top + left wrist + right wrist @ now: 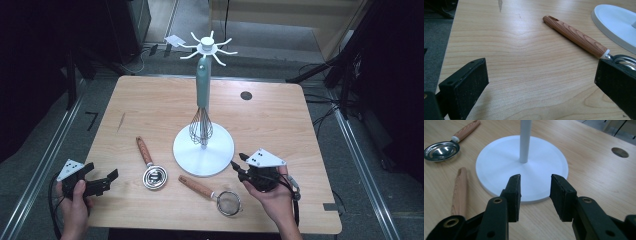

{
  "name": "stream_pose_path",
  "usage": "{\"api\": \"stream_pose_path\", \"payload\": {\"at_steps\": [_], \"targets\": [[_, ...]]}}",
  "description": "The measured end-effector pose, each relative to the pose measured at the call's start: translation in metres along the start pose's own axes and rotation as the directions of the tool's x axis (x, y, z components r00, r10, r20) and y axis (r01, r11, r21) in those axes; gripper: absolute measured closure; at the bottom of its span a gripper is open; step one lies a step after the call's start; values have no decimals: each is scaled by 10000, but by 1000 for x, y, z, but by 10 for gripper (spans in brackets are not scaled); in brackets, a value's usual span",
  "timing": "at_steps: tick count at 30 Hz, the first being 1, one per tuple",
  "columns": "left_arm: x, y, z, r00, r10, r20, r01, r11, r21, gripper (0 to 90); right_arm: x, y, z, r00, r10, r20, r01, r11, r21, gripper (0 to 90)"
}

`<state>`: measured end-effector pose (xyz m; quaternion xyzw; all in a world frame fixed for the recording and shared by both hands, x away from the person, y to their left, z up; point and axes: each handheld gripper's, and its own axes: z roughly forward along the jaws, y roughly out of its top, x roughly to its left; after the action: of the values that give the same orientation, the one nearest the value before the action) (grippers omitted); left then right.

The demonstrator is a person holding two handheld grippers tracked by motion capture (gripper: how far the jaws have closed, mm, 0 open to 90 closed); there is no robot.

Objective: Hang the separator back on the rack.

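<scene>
**Grippers empty beside the utensil stand**

Pale wooden table [150,107] carries a white round-based utensil stand [203,148] with a teal-handled whisk [202,95] hanging on it. Right gripper [535,195], jaws parted and empty, sits over the stand's base edge. Left gripper [102,181] gapes wide near a wood-handled steel scoop [151,167]; a wood-handled mesh strainer [212,194] lies beside.

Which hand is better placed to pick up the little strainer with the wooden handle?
The right. The right tool sits just beside the strainer, whose wooden handle shows next to its jaws. The left tool is at the table's far left edge, with the ladle between it and the strainer.
</scene>
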<state>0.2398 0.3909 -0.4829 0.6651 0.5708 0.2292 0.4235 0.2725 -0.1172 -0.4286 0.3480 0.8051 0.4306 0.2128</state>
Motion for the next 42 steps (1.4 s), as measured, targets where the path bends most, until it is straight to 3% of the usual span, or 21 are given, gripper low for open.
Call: {"api": "stream_pose_path", "payload": {"at_steps": [5, 13, 16, 17, 23, 26, 28, 30, 33, 36, 42], "targets": [[0, 0, 0, 10000, 6, 6, -6, 10000, 4, 0, 9, 1, -4, 9981, -76, -610, 117, 9976, 679, 676], [0, 0, 0, 10000, 5, 14, -5, 10000, 25, 0, 23, -11, -11, 9962, 252, -840, -177, 9959, 886, 809], [0, 0, 0, 10000, 34, 35, -34, 10000, 40, 0, 24, -16, -13, 9941, 484, -968, -399, 9954, 872, 854], [0, 0, 0, 10000, 32, 34, -32, 10000, 38, 0, 24, -21, -16, 9900, 799, -1164, -706, 9941, 825, 876], [0, 0, 0, 10000, 10, 36, -10, 10000, 36, 0, 30, -34, -22, 9876, 862, -1313, -713, 9908, 1147, 775], [0, 0, 0, 10000, 12, 29, -13, 10000, 42, 0, 32, -39, -26, 9837, 1147, -1382, -989, 9882, 1166, 743], [0, 0, 0, 10000, 7, 27, -7, 10000, 39, 0, 33, -41, -26, 9839, 1175, -1343, -1004, 9868, 1272, 732], [0, 0, 0, 10000, 18, 23, -18, 10000, 45, 0, 36, -48, -25, 9850, 1235, -1206, -1020, 9801, 1704, 731], [0, 0, 0, 10000, 17, 22, -17, 10000, 45, 0, 36, -55, -22, 9784, 1580, -1331, -1280, 9692, 2102, 783], [0, 0, 0, 10000, 9, 12, -9, 10000, 64, 0, 34, -58, -22, 9788, 1699, -1148, -1394, 9620, 2347, 825], [0, 0, 0, 10000, 11, 26, -11, 10000, 73, 0, 28, -59, -24, 9816, 1685, -894, -1441, 9623, 2308, 861]]}}
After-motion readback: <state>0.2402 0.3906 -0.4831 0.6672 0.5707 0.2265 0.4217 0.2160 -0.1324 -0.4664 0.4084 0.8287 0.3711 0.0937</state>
